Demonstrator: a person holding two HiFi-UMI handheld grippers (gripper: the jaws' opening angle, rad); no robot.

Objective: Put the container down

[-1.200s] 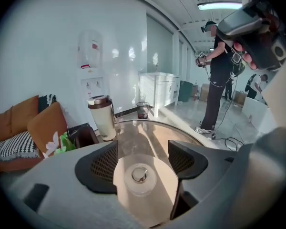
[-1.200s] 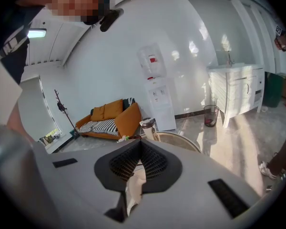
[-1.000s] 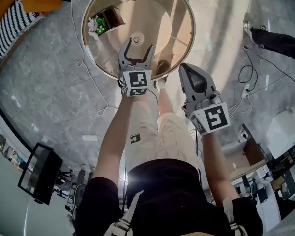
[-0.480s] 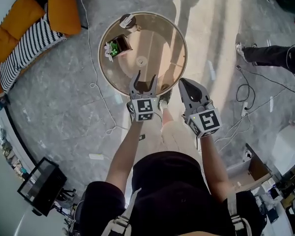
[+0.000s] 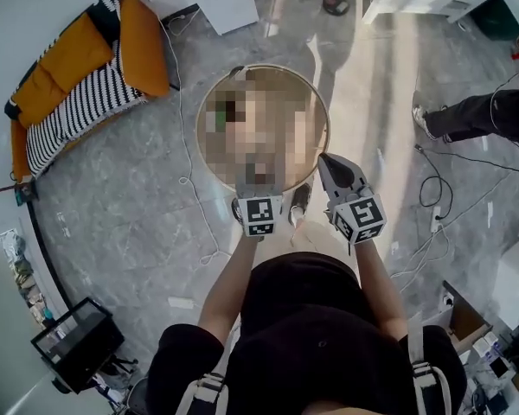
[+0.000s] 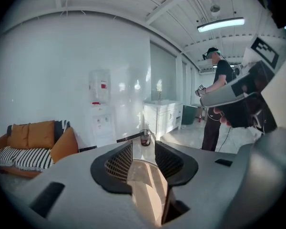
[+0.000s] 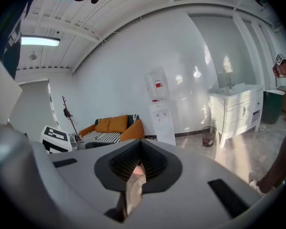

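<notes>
Container outside closing left hand-held gripper (image 6: 143, 148)

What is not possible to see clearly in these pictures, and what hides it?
- Head view: a mosaic patch covers the top of the round table, so the container cannot be found there.
- Both gripper views: they look across the room; no container shows.
- Head view: the right edge cuts off a bystander; only a leg and shoe show.
- Right gripper view: the water dispenser's print is too small.
</notes>
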